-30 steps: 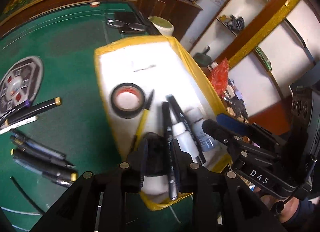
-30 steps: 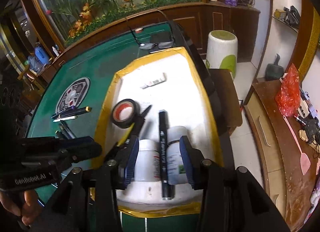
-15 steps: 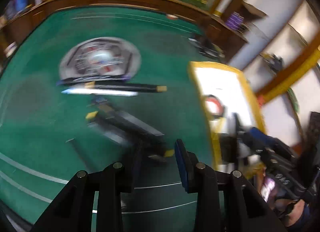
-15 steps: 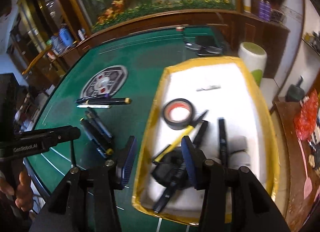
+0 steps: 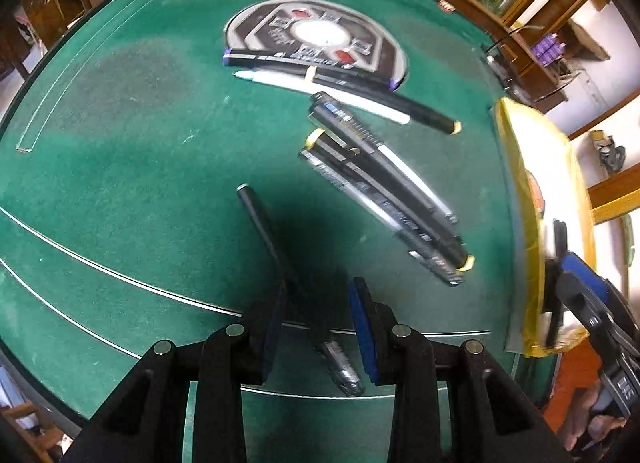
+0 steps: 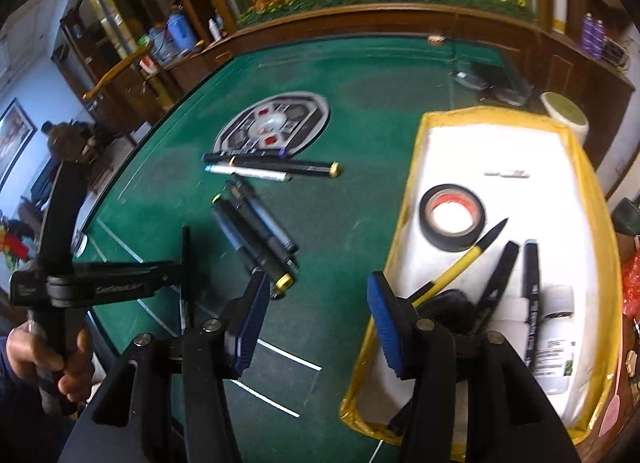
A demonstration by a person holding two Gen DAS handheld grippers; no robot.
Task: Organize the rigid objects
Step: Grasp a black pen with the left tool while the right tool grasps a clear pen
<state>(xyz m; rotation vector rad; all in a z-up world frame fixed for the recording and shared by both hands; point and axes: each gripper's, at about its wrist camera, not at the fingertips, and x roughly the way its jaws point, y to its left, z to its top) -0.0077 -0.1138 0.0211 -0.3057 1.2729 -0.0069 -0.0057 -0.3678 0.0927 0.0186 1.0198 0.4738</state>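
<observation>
On the green felt table (image 5: 120,151) a thin black pen (image 5: 272,239) lies between the fingers of my left gripper (image 5: 318,327). That gripper is open, and its pads stand apart from the pen. A bundle of dark pens (image 5: 384,191) lies just beyond; in the right wrist view the same bundle (image 6: 256,235) is at centre left. My right gripper (image 6: 318,323) hangs over the felt beside the yellow-rimmed white tray (image 6: 416,167), jaws opening, nothing between them. The tray holds a black tape roll (image 6: 452,219), a yellow pen (image 6: 460,267), black markers (image 6: 532,283) and white bottles (image 6: 556,335).
Three more pens (image 6: 280,165) lie by a round emblem (image 6: 276,127) on the felt. Glasses (image 6: 492,83) rest at the table's far edge, by a white stool (image 6: 564,115). A hand (image 6: 40,355) holds the left gripper's handle. A wooden rail rings the table.
My left gripper swung from above the tray, where a black marker sat between its fingers, out over the felt and down around the thin pen. The right gripper slid left off the tray and its jaws widened.
</observation>
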